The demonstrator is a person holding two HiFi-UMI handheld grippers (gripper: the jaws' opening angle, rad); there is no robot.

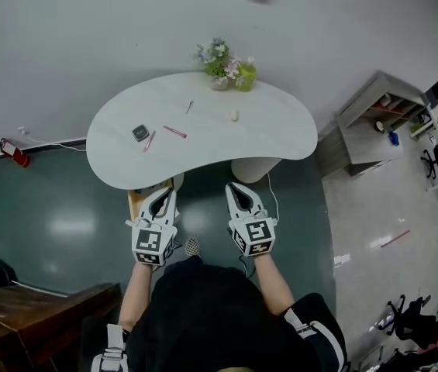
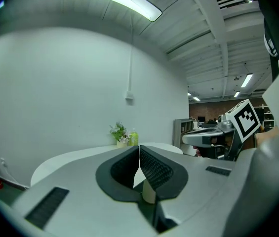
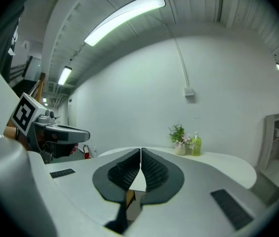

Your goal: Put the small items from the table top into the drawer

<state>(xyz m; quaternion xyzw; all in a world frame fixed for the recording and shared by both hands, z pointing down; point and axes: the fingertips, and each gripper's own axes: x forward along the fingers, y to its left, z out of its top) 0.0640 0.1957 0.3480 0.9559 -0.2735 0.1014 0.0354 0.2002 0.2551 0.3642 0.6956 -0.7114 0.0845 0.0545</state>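
"Black ribbed pads first: how do they stand on each tool?" asks the student.

"Left gripper point(image 1: 166, 194) point(image 2: 139, 154): pads pressed together at the tips, nothing between them. Right gripper point(image 1: 236, 192) point(image 3: 140, 157): likewise closed and empty. Both are held side by side, apart, just short of the near rim of the white kidney-shaped table top point(image 1: 281, 134), and both point across it toward the wall," replies the tutor.

"Where are the small items?"

"All lie on the table top, well ahead of the jaws. On the left half: a small dark square item point(image 1: 140, 133), a pink pen point(image 1: 150, 141) just beside it, and a second pink pen point(image 1: 175, 132) to its right. Farther back lies a thin short stick point(image 1: 190, 107), too small to identify. Toward the middle rests a small pale lump point(image 1: 235, 115)."

"And the drawer?"

"A wood-coloured edge point(image 1: 133, 201) shows under the near rim, just beside the left gripper; whether it stands open cannot be told."

"What surrounds these?"

"At the far rim stand a small pot of pale flowers point(image 1: 217, 62) and a yellow-green bottle point(image 1: 246, 76), close together. A pale round pedestal point(image 1: 251, 169) carries the top. On the dark floor, a red extinguisher point(image 1: 15, 153) lies at left and a grey shelf unit point(image 1: 366, 122) stands at right."
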